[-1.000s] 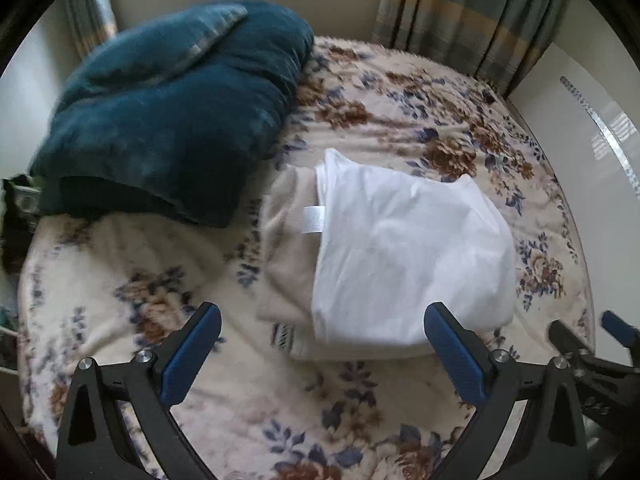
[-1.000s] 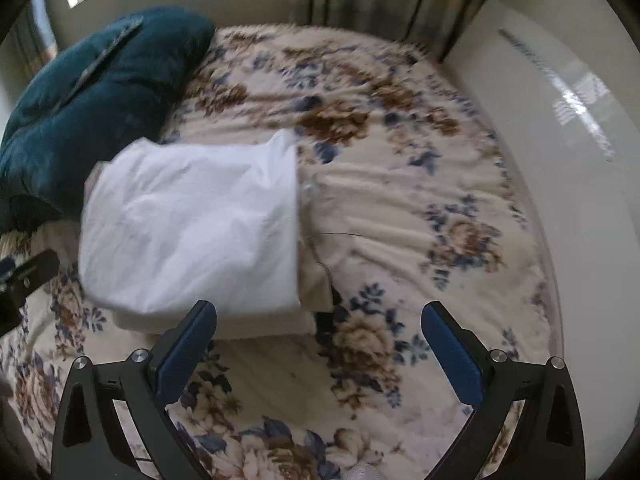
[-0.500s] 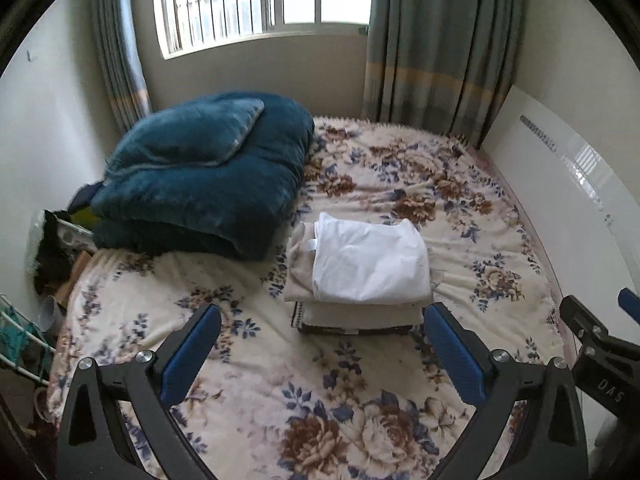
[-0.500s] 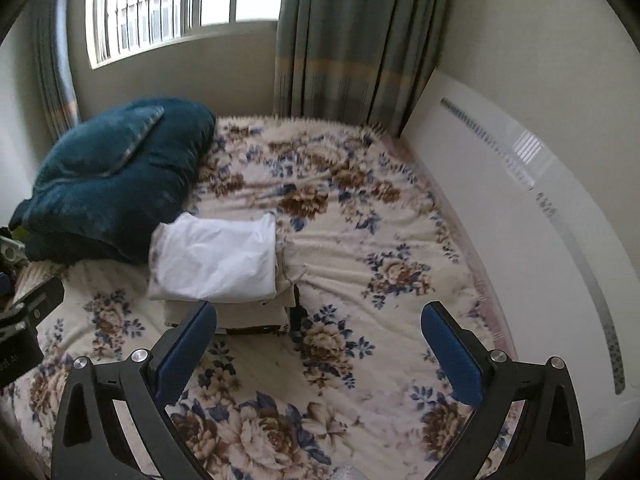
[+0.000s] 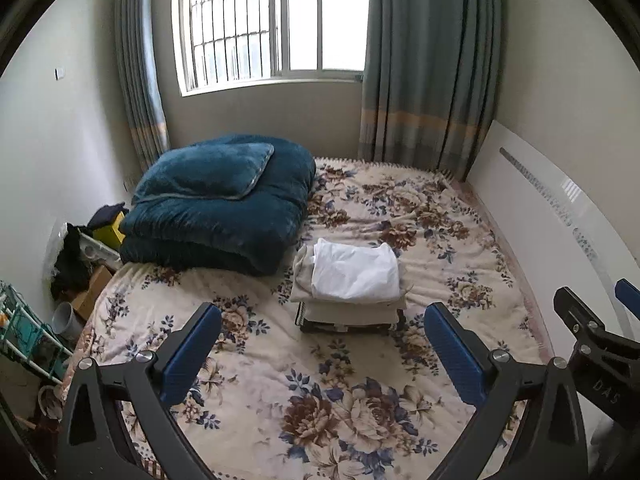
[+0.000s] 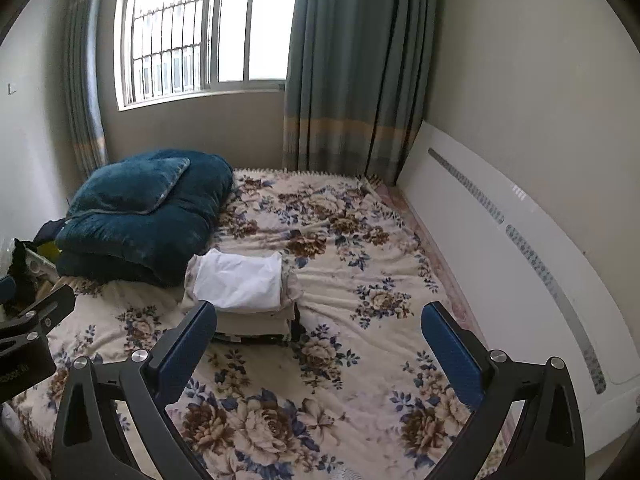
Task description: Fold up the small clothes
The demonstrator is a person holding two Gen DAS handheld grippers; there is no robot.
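A folded white garment lies on top of a small stack of folded beige and dark clothes in the middle of the floral bed. It also shows in the right wrist view, on the stack. My left gripper is open and empty, held well back above the bed's near part. My right gripper is open and empty too, back from the stack and to its right. The right gripper's body shows at the left wrist view's right edge.
A folded dark teal quilt with a pillow lies at the bed's far left. A white headboard panel runs along the right wall. Clutter and a rack stand on the floor left of the bed. Window and curtains are behind.
Both grippers have pulled far back and up from the stack, so the clothes look much smaller and the whole room has come into view. Both stay open and empty.
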